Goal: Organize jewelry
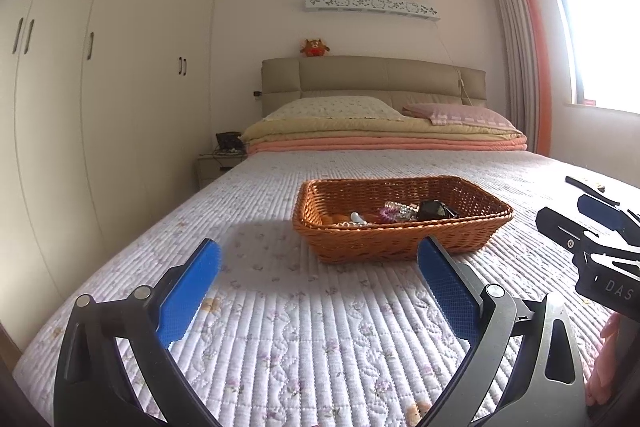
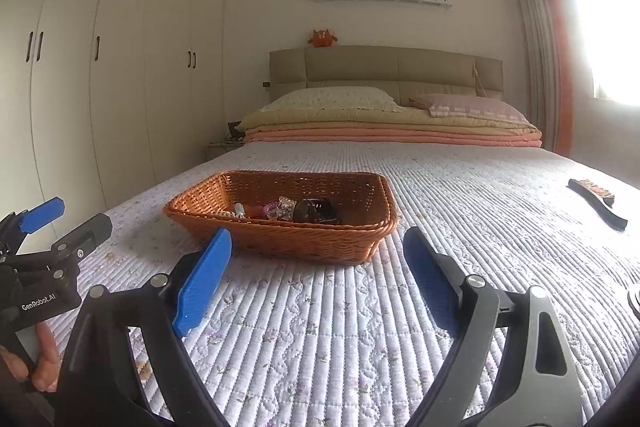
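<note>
Mostly the risk comes from the soft quilted bed point(image 2: 460, 187) filling the lower half of both views: pressing on it would tip whatever rests there. At centre frame sits the wicker basket point(image 1: 400, 239), light and easily shoved or tilted if a finger catches its rim. Both tools hover short of it, empty, the left gripper point(image 1: 320, 279) and right gripper point(image 2: 316, 275) each with jaws spread wide. At the right edge of the right view lies a brush point(image 2: 598, 203), well apart. Smallest is the jewelry point(image 2: 288, 209), heaped in the basket's middle; the tangled pieces could snag, lifting together or dropping into the quilt folds.
</note>
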A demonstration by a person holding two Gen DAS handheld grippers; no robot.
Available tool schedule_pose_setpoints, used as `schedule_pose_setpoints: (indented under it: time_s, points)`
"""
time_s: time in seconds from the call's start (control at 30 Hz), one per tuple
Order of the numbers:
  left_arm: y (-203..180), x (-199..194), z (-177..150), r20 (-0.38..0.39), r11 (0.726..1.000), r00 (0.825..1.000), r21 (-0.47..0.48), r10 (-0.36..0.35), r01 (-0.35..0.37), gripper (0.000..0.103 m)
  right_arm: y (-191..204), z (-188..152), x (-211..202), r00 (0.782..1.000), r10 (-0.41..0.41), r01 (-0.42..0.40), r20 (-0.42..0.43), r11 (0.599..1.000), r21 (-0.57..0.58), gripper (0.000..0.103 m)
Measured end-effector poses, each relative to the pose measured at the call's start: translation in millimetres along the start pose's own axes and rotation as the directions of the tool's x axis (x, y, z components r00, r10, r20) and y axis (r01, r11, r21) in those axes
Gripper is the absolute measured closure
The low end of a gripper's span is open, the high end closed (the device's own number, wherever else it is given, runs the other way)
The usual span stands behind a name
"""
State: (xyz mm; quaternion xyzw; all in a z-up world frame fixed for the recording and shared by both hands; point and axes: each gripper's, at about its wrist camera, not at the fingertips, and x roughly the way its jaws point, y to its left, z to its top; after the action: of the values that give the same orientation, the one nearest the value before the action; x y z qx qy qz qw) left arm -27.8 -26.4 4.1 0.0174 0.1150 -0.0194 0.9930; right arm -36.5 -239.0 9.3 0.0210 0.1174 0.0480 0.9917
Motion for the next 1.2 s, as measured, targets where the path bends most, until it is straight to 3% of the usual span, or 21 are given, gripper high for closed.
schedule_pose_setpoints:
  time_s: [0.57,1.2]
  points:
    - [0.1,0.8,2.0,-0.004,1.000,1.000,0.001,0.003,-0.003,0.008,-2.2,1.2,-2.7,1.000,-0.010,0.010,0.012,1.000,0.012,0.012]
    - [0.7,0.8,1.9,-0.009,1.000,1.000,0.000,0.002,-0.003,0.007,-3.6,1.7,-3.1,1.000,-0.009,0.008,0.008,1.000,0.019,0.011]
